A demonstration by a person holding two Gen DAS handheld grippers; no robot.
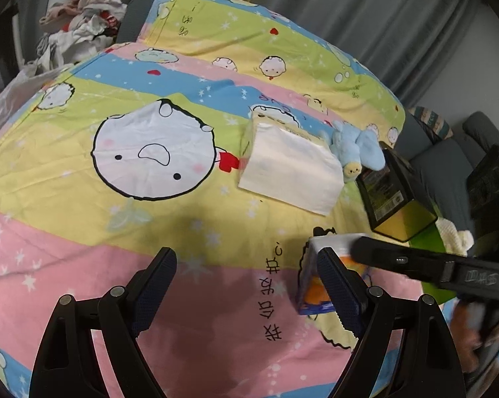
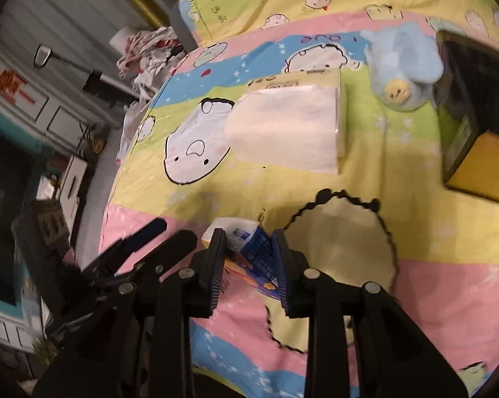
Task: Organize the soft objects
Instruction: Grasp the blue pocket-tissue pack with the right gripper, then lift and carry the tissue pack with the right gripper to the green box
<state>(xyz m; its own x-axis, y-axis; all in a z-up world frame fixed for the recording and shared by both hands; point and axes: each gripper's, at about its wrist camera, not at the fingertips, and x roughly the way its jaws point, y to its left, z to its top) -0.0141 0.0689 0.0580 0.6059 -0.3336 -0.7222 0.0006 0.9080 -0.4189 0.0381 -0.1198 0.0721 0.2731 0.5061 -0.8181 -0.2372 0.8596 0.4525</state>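
A small tissue pack [image 2: 249, 247], printed blue, orange and white, sits tilted between the fingers of my right gripper [image 2: 247, 248], which is shut on it just above the quilt. In the left wrist view the same small tissue pack [image 1: 310, 282] shows partly behind my own finger, with the right gripper [image 1: 358, 248] reaching in from the right. My left gripper [image 1: 246, 265] hovers open over the pink stripe with nothing between its fingers. Further back lie a large white tissue pack [image 1: 289, 169] [image 2: 282, 132] and a blue plush toy [image 1: 355, 149] [image 2: 402, 63].
A cartoon quilt [image 1: 116, 232] covers the bed. A black and gold box [image 1: 392, 195] [image 2: 474, 106] stands at its right edge beside the plush. A heap of clothes [image 1: 80, 23] lies beyond the far left corner. A white dresser [image 2: 17, 99] stands left of the bed.
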